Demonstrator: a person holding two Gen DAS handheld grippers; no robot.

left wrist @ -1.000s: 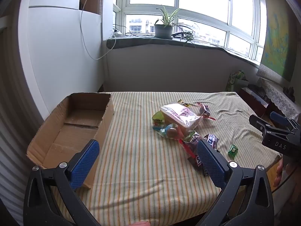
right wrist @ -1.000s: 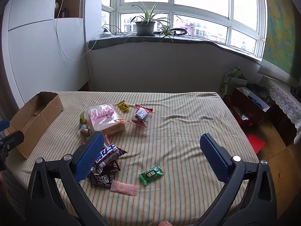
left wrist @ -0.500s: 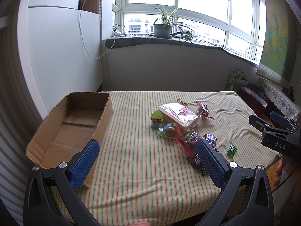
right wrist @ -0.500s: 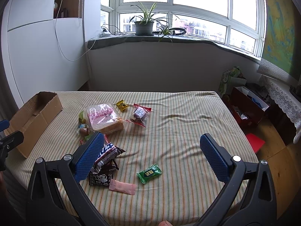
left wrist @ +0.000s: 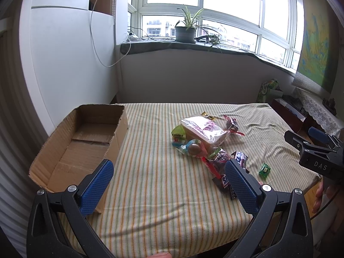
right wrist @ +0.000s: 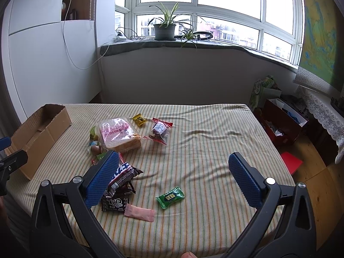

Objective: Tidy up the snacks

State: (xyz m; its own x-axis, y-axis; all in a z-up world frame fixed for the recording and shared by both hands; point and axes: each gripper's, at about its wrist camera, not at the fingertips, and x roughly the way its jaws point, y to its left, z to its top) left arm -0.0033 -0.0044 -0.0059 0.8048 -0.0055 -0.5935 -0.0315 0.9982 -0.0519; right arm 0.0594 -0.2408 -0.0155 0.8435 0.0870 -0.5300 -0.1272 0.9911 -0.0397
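Observation:
A pile of snacks lies mid-table on the striped cloth: a bagged bread loaf [left wrist: 201, 129] [right wrist: 118, 134], dark chocolate bars [right wrist: 120, 182] [left wrist: 223, 167], a green candy [right wrist: 170, 197] [left wrist: 264, 169], a pink packet [right wrist: 140, 212], a yellow packet [right wrist: 139, 120] and a red-edged sweet [right wrist: 160, 130]. An open, empty cardboard box [left wrist: 83, 144] [right wrist: 39, 135] stands at the table's left. My left gripper [left wrist: 168, 186] hovers open above the near table edge, between box and snacks. My right gripper [right wrist: 172, 177] is open above the green candy, nothing held.
The striped table [right wrist: 204, 142] ends close in front of both grippers. A red box [right wrist: 281, 126] and a green bag [right wrist: 261, 90] sit on the floor at the right. A potted plant [right wrist: 164, 29] stands on the windowsill behind.
Both grippers have shifted only slightly; the left view has drifted a little right and the right view a little forward. Nothing was picked up and both stay open.

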